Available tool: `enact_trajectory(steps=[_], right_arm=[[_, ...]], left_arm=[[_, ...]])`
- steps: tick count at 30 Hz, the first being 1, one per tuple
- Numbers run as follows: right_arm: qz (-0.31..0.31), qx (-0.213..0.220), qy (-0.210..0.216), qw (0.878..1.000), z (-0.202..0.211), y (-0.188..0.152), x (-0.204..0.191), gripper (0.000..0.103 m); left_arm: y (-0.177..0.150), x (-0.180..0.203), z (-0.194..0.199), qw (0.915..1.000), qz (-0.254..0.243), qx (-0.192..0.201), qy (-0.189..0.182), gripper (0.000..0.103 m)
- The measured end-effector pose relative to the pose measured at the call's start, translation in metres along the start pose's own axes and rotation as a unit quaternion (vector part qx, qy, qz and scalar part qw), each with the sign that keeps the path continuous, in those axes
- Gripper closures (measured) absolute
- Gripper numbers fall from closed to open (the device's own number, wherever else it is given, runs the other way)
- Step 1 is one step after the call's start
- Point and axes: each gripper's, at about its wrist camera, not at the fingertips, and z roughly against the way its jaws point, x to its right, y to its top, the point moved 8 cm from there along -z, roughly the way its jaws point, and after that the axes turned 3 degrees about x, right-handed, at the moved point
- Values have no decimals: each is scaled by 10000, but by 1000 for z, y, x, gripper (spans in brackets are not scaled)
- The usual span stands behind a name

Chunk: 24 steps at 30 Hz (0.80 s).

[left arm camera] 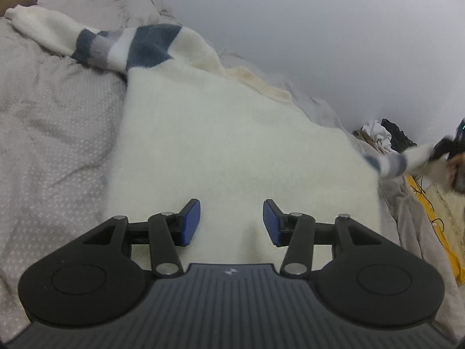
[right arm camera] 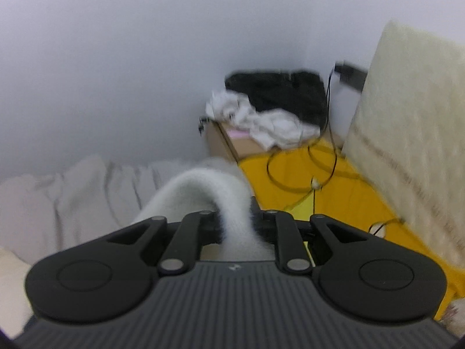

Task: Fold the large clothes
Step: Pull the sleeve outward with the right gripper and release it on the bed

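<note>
Sweater (left arm camera: pixel 232 133), cream and fluffy with dark blue and grey stripes, lies spread on the bed (left arm camera: pixel 52 133) directly ahead of my left tongs (left arm camera: pixel 231 222). Those tongs hover just above its plain body with their blue pads (left arm camera: pixel 190 222) apart and nothing between them. One striped sleeve (left arm camera: pixel 87 40) stretches away to the far left of them across the grey patterned bedding. The other striped sleeve (left arm camera: pixel 401 165) is lifted off to their right, where my right tongs (right arm camera: pixel 237 226) are clamped on it; from that side the white knit arches up and passes between the closed fingers. Beyond my right tongs, slightly right, stand a cardboard box (right arm camera: pixel 232 145) piled with white and black cloth, a yellow sheet (right arm camera: pixel 343 192) with cables, and a cream cushion (right arm camera: pixel 412 133).
</note>
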Motion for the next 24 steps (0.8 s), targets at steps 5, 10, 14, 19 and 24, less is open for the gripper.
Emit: enact_trajectory(steps=[5, 10, 14, 19, 24], right_arm=[[-293, -545, -66, 9981, -60, -60, 15, 78], [-516, -539, 65, 9972, -89, -87, 31, 55], [-442, -355, 142, 9983, -92, -90, 35, 36], [-670, -304, 238, 9970, -75, -93, 37, 34], [-525, -190, 309, 9980, -33, -102, 30, 34]], left_arm=[[2, -3, -7, 10000, -59, -12, 12, 49], [4, -4, -8, 10000, -68, -1, 7, 49], [5, -3, -11, 9999, -117, -21, 25, 48], [6, 0, -13, 9998, -202, -34, 44, 47], [4, 5, -6, 9995, -300, -12, 28, 47]])
